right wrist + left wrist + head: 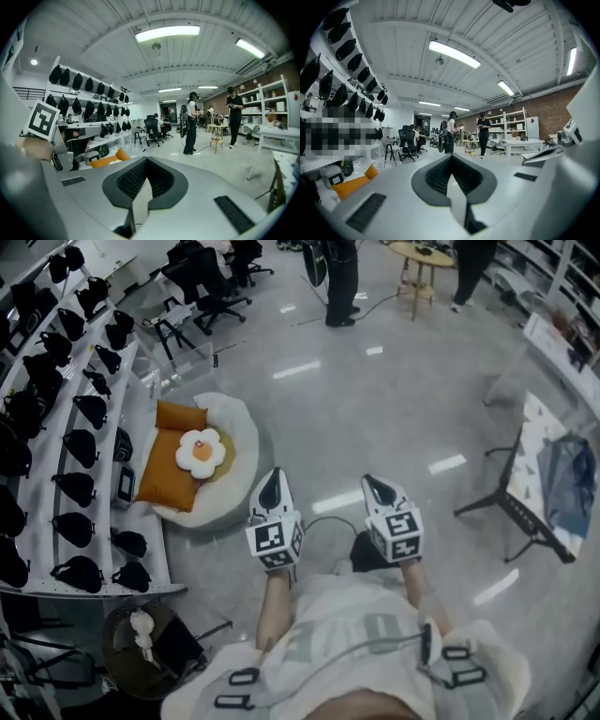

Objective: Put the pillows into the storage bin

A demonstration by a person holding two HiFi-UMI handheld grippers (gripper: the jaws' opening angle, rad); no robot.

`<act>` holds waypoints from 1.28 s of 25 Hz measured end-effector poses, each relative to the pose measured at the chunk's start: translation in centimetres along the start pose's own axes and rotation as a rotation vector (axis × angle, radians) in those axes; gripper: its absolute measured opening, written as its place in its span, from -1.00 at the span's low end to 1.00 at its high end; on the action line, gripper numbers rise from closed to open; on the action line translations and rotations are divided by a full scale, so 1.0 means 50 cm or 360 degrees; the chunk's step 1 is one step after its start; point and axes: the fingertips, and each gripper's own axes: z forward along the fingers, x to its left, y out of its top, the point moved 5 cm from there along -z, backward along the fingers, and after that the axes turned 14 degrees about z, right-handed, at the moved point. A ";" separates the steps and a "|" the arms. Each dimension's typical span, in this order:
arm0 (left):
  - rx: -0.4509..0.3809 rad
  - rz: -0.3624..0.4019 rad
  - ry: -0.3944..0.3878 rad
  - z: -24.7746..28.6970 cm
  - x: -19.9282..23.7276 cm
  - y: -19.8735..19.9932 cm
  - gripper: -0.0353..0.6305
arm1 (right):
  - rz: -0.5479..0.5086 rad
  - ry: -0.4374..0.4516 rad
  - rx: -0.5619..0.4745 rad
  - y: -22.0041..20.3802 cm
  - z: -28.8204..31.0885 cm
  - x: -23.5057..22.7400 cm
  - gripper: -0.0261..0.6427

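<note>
Orange pillows (pixel 169 479) (pixel 180 415): 2 counted. Flower pillow (pixel 201 452): 1 is tallied. White round cushion (pixel 234 427): 1 noted. Grippers: 2 are seen, left gripper (pixel 273 488) & right gripper (pixel 379 491). Standing people (pixel 342 282) (pixel 469 273): 2 logged at far end. Round table (pixel 422 254): 1 is counted.

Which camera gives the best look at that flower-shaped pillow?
The head view: it looks down on the whole flower pillow, lying on the orange pillows. The left gripper view and right gripper view show only a strip of orange low down; the flower cannot be made out there.
</note>
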 end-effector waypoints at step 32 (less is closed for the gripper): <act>0.0043 -0.0076 0.0259 0.817 0.146 0.126 -0.87 | -0.0096 0.0306 0.0037 0.464 0.789 -0.342 -0.90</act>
